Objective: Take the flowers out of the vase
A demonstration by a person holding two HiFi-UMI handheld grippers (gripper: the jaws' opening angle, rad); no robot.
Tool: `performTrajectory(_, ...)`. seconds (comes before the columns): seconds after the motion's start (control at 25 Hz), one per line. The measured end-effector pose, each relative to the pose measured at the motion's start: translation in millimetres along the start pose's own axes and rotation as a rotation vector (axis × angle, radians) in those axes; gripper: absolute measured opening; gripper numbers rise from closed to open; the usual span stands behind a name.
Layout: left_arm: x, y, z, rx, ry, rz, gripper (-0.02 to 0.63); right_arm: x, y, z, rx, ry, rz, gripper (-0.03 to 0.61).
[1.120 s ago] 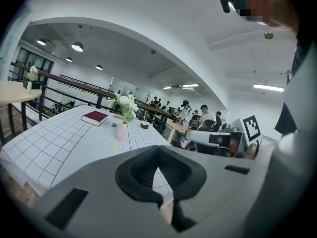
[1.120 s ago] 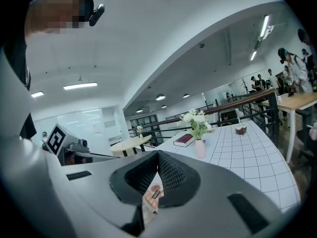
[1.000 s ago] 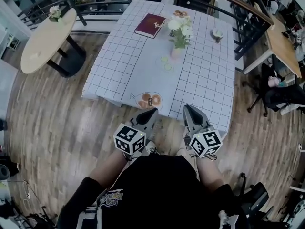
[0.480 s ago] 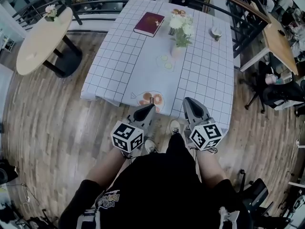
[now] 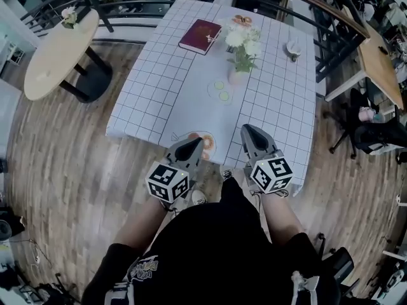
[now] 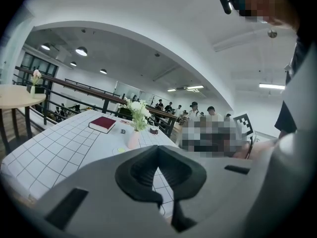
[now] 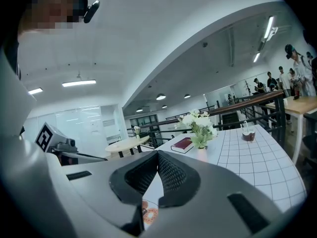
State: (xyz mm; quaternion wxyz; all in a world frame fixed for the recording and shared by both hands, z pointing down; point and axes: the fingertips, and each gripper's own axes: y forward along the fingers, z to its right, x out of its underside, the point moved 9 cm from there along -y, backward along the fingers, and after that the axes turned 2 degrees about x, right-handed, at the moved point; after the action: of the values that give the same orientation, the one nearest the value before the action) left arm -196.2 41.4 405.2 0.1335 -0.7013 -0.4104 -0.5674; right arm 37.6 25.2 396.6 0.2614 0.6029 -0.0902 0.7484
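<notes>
Plainly, we had removed nothing: the flowers (image 5: 242, 40) stood in the vase (image 5: 235, 77), upper centre; left tool (image 5: 193, 146) and right tool (image 5: 249, 133) were closed, empty.

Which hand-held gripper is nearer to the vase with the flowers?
Right. The right hand-held gripper is at the table's near edge, almost straight in front of the vase; the left hand-held gripper is farther back and off to the left.

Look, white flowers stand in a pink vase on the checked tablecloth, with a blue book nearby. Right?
Nearly. The hardcover book is dark red, not blue; the head view shows it. The white flowers do stand in the small pink vase on the white checked tablecloth.
</notes>
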Motion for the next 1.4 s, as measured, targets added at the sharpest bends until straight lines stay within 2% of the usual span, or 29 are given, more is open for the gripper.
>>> performTrajectory(0.48,-13,83,-32,-0.047,-0.030,-0.014,0.006,3,64,79,0.006,0.008,-0.034,0.020)
performTrajectory(1.16,-15,195,-78,-0.094,-0.038,-0.052,0.006,42,150,165,-0.017,0.005,-0.116,0.023)
performTrajectory(1.28,-13,208,-86,-0.109,-0.040,-0.055,0.006,49,165,178,-0.040,0.002,-0.129,0.046)
performTrajectory(1.36,-12,215,-90,-0.120,-0.041,-0.055,0.006,54,175,184,-0.053,0.000,-0.137,0.118)
performTrajectory(1.4,-12,218,-92,-0.124,-0.041,-0.055,0.006,57,180,187,-0.060,-0.004,-0.142,0.122)
